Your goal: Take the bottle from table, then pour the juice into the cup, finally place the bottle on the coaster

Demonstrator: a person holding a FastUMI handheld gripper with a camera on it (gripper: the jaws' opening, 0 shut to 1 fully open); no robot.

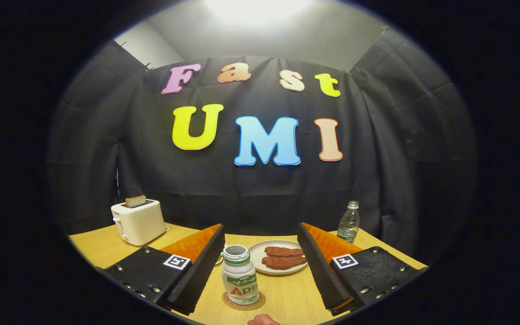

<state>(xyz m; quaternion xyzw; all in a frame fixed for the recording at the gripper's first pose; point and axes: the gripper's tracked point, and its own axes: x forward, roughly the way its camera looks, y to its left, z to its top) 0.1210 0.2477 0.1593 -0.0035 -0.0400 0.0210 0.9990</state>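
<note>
Between the spread, released fingers [260, 253], the bottle [239, 280] stands upright on the coaster [243, 301].

Glossy plastic bottle [239, 274], smooth wood-grain table [287, 293] — matt cloth wall [400, 135]

Wooden table [287, 295] carried: toaster [138, 221] far left; plate [260, 253] centre; clear water bottle [348, 222] far right; round coaster [243, 301] near, under juice bottle [239, 274].

Wooden table [106, 246] with breakfast things against a black cloth wall.
A cream toaster [138, 221] holds a slice of toast [135, 201]; a white plate [256, 253] carries two browned patties [284, 257]; a clear water bottle [349, 222] stands upright.
</note>
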